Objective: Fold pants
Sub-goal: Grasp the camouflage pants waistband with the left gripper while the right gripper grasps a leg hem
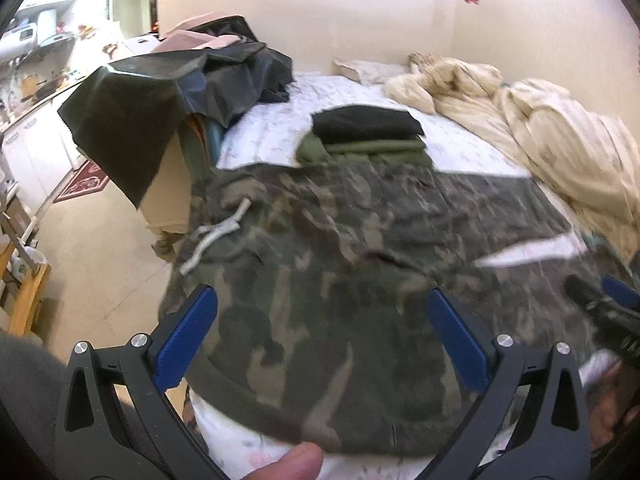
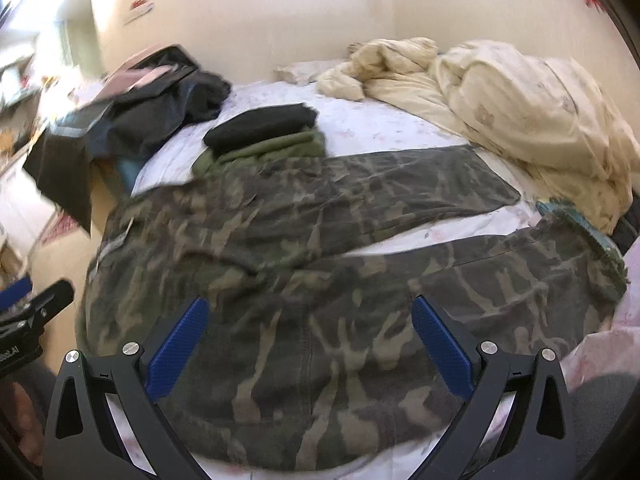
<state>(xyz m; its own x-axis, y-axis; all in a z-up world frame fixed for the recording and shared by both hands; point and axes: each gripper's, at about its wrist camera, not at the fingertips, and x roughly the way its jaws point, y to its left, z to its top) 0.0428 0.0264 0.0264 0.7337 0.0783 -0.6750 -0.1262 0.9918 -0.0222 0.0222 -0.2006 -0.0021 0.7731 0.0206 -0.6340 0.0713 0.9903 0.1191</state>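
Camouflage pants (image 2: 320, 248) lie spread flat on the bed (image 2: 400, 128), legs apart, ready for folding. My left tool (image 1: 320, 336) and right tool (image 2: 308, 340) hover agape, probably clear above the waist end.

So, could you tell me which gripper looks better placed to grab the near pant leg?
Probably right: the right gripper hangs open over the near leg of the camouflage pants; the left gripper sits by the waistband.

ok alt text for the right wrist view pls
Camouflage pants lie spread flat on a bed, legs apart and pointing right, with the open right gripper over the near edge. Behind them sits a folded stack of black and olive clothes, and a cream duvet is bunched against the wall.
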